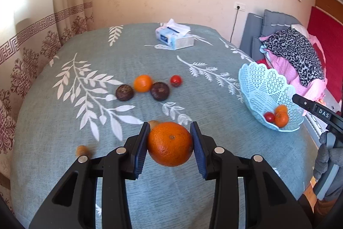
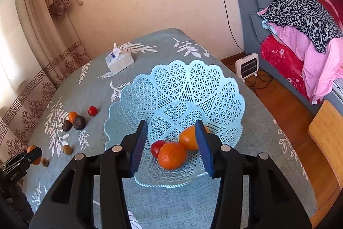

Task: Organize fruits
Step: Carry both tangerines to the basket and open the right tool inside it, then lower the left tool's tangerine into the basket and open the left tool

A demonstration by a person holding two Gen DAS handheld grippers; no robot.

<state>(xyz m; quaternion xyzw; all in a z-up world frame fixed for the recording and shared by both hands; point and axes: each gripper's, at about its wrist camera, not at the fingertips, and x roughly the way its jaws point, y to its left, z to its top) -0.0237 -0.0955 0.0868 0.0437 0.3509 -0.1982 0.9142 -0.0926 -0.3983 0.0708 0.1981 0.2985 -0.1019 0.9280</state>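
Note:
My left gripper (image 1: 170, 141) is shut on a large orange (image 1: 170, 144) and holds it above the table. On the cloth beyond lie a small orange (image 1: 142, 83), two dark round fruits (image 1: 124, 92) (image 1: 159, 91), a red tomato (image 1: 176, 80) and two small brown fruits (image 1: 82, 150). The light blue lattice basket (image 2: 193, 83) holds two oranges (image 2: 172, 155) and a tomato (image 2: 157, 147); it also shows in the left wrist view (image 1: 257, 83). My right gripper (image 2: 171, 147) is open and empty, hovering over the basket's near side.
A tissue box (image 1: 174, 37) stands at the far side of the table. A grey sofa piled with bedding (image 2: 300, 20) and a small heater (image 2: 247, 67) are to the right. A wooden chair (image 2: 328, 136) stands near the table's right edge.

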